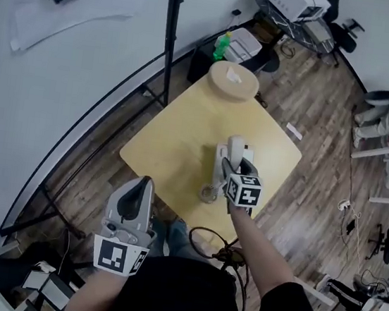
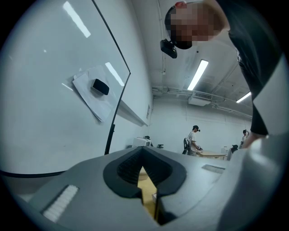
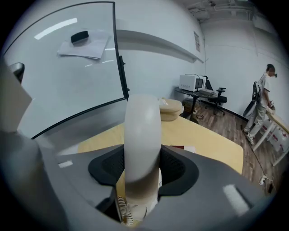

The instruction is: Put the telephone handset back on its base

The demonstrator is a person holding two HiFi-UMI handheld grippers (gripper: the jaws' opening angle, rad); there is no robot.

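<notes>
While the right gripper point(image 3: 142, 169) clamps the cream handset point(image 3: 142, 140), that handset stands upright just over the base point(image 1: 220, 158), right of centre on the table point(image 1: 168, 141)
Its coiled cord point(image 3: 121, 208) hangs beneath; whether handset touches base I cannot tell. Left gripper point(image 2: 145, 182), jaws together on nothing, sits near and left, off the table's near edge; a round tan container point(image 1: 233, 80) stands at the far end

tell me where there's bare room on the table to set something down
The table is bare along its left side, from the round beige object at the far corner to the near edge. It is crowded mid-right, where the right claw grips the handset at the telephone base.
</notes>
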